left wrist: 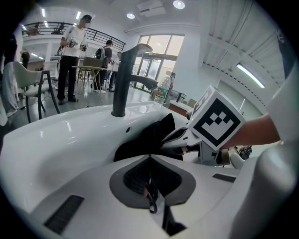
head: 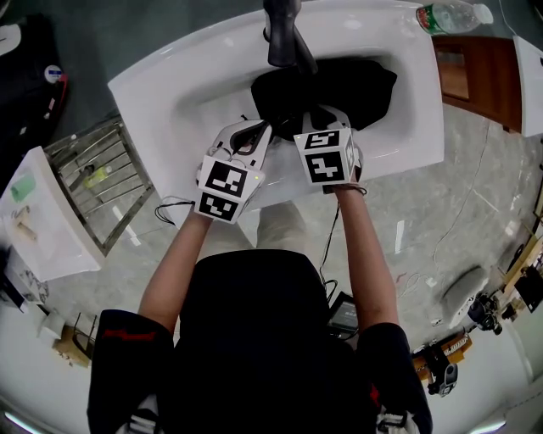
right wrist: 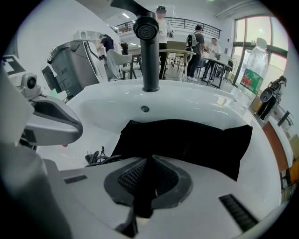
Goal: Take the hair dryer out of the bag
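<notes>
A black bag (head: 361,85) lies in the white sink basin (head: 161,93), below the dark faucet (head: 284,34). My right gripper (right wrist: 148,164) is shut on a fold of the bag's (right wrist: 196,140) near edge. My left gripper (left wrist: 150,161) is shut on a thin black cord (left wrist: 150,200) that loops out between its jaws. A black power cord with a plug (right wrist: 96,158) lies coiled by the bag's left corner. Both grippers, left (head: 254,131) and right (head: 318,114), sit side by side at the basin's front. No hair dryer body shows; the bag hides whatever is inside.
A plastic water bottle (head: 450,17) lies at the sink's far right corner. A wire rack (head: 102,178) and a white cabinet (head: 38,220) stand on the floor to the left. Several people and tables (left wrist: 74,42) are in the background, and tools (head: 450,356) lie on the floor at right.
</notes>
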Motion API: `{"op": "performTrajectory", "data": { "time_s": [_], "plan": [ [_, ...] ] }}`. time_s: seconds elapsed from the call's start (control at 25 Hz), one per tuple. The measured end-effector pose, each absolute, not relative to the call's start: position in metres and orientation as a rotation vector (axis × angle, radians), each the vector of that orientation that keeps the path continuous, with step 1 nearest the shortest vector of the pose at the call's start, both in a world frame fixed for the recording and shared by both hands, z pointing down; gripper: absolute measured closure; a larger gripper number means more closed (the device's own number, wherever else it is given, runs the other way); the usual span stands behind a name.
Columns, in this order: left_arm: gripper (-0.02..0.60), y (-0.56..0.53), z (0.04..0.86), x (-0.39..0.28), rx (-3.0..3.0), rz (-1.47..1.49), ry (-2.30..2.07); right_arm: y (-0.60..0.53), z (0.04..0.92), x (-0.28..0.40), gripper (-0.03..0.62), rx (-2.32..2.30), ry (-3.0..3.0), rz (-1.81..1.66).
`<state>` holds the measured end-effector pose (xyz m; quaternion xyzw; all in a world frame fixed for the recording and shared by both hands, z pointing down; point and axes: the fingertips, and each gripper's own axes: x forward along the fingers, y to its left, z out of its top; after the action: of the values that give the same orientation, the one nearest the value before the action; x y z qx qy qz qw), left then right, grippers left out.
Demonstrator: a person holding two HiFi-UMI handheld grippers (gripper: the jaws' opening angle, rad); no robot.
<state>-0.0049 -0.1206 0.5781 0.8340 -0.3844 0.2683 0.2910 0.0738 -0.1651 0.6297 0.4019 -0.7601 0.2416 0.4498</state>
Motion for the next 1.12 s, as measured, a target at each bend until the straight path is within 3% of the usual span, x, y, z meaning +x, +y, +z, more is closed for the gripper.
{"op": "performTrajectory", "data": {
  "time_s": [0.76, 0.92, 1.12],
  "plan": [
    [0.566, -0.126, 0.612, 0.029, 2.248, 0.836, -0.857, -0.177, 0.628, 0.091, 0.549, 1.027, -1.892, 0.639],
    [0.501, -0.13, 0.619, 0.035, 2.252, 0.843, -0.802, -0.177, 0.627, 0.092, 0.549, 1.033, -1.899, 0.652],
    [0.465, -0.131, 0.633, 0.039, 2.253, 0.896, -0.771, -0.179, 0.626, 0.098, 0.549, 1.045, -1.897, 0.668]
  ]
}}
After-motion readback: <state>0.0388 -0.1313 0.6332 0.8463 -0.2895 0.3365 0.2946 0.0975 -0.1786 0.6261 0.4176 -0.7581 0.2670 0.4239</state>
